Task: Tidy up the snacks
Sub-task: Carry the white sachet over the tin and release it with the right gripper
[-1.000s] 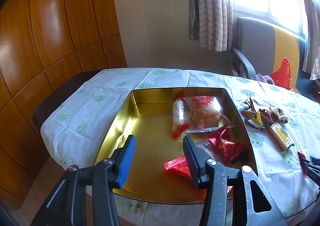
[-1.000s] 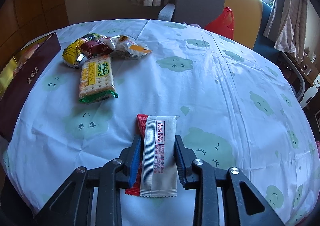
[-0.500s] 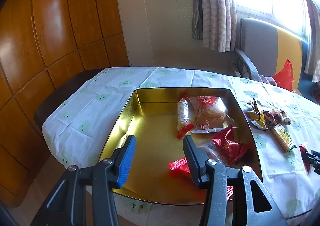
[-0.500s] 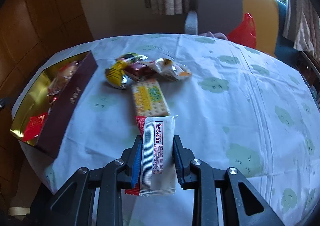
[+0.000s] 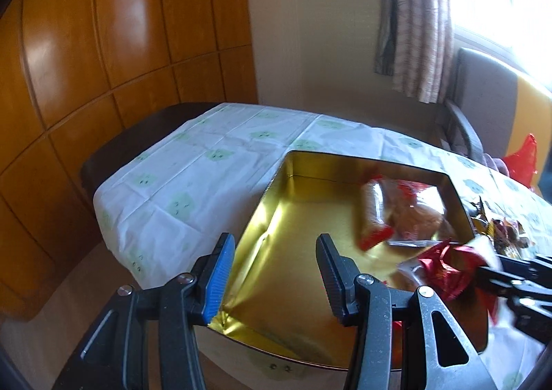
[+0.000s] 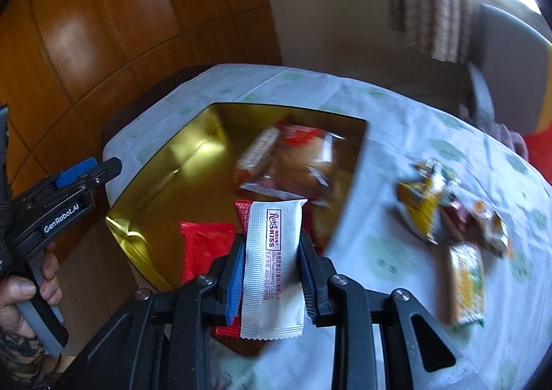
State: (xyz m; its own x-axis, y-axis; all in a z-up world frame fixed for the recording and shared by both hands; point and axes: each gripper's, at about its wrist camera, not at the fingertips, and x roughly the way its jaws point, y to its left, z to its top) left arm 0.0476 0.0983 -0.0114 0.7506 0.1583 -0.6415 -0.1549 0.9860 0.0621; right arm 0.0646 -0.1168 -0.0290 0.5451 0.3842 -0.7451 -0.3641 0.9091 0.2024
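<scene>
Your right gripper (image 6: 270, 281) pinches a flat, crimp-edged white wrapper (image 6: 272, 269) with a red packet behind it, held above the near edge of the shiny gold tin (image 6: 179, 162), whose smooth metal floor carries glossy red and clear crinkled packets. Your left gripper (image 5: 272, 272) hangs with its ribbed fingers spread on nothing at the tin's near-left corner, while more foil snacks (image 6: 448, 214) lie on the creased cloud-print tablecloth (image 6: 396, 114) past the tin's right edge.
</scene>
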